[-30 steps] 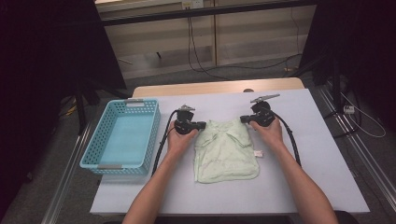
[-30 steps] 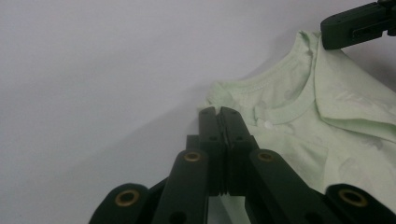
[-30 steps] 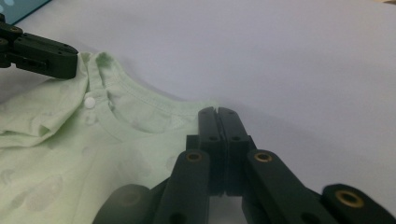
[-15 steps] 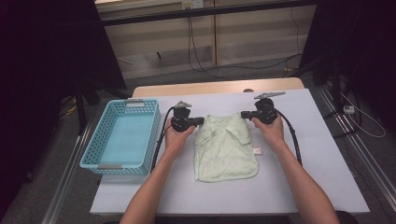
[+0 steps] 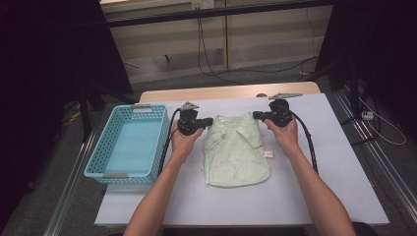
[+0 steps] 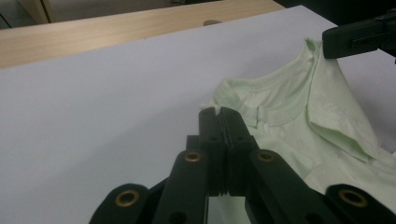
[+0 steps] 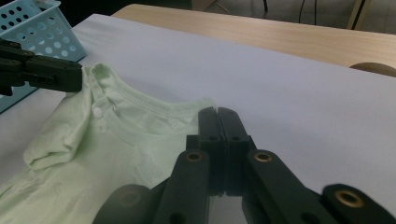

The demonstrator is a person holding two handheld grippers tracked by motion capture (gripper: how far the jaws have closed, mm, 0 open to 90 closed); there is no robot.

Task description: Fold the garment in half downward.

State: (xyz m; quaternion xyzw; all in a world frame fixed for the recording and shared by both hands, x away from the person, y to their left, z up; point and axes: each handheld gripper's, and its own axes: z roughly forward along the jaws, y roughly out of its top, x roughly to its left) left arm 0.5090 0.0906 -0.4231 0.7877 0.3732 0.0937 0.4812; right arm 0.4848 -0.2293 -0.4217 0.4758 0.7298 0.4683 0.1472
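Garment: the pale green shirt lies farther up the table than a second ago, its lower body drawn out longer and flatter.
Left gripper: sits slightly farther up the table, clamped on one shoulder.
Right gripper: likewise shifted up the table, clamped on the other shoulder.

We are seeing the shirt lying on the table, near its middle, collar toward the far edge. The basket is sitting to its left, at the table's left edge. The left gripper and right gripper are flanking the collar.
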